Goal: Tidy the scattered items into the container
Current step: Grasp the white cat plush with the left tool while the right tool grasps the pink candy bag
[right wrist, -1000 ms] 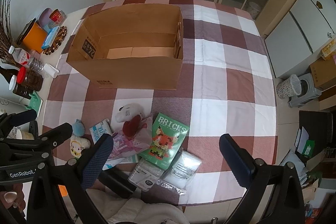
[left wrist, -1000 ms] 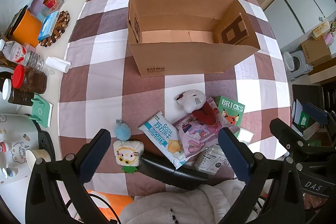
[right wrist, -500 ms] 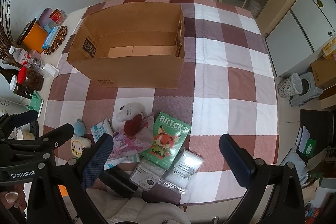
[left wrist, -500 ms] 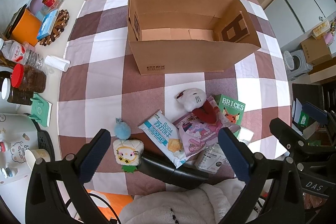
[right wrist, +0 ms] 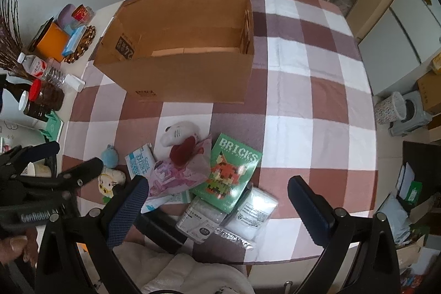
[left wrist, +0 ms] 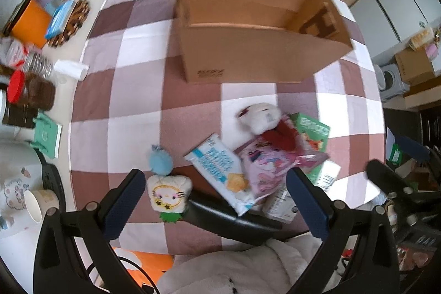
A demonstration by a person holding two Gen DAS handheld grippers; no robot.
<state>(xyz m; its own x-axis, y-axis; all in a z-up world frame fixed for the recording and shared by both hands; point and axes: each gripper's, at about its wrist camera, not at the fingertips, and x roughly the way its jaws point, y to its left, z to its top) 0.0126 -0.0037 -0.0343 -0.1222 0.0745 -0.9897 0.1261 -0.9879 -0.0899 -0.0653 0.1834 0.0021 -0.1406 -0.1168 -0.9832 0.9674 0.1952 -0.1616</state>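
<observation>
Scattered items lie in a loose heap at the near edge of the checked tabletop [right wrist: 317,90], with the open brown cardboard box [right wrist: 187,79] standing well behind them and apparently bare inside. From the left: a blue fuzzy pompom [left wrist: 160,161], a square white cat-face plush [left wrist: 168,193], a blue-and-white soda biscuit packet [left wrist: 220,170], a pink printed pouch [left wrist: 271,161] under a white plush with red bow [left wrist: 261,116], a green BRICKS booklet [right wrist: 233,172], and two clear sachets [right wrist: 228,214]. The left tool [left wrist: 215,200] hovers wide open and empty above the cat plush; the right tool [right wrist: 215,200] hangs likewise open, holding nothing. No pick seems begun. Next, I judge, the left tool should drop around the plush and close.
</observation>
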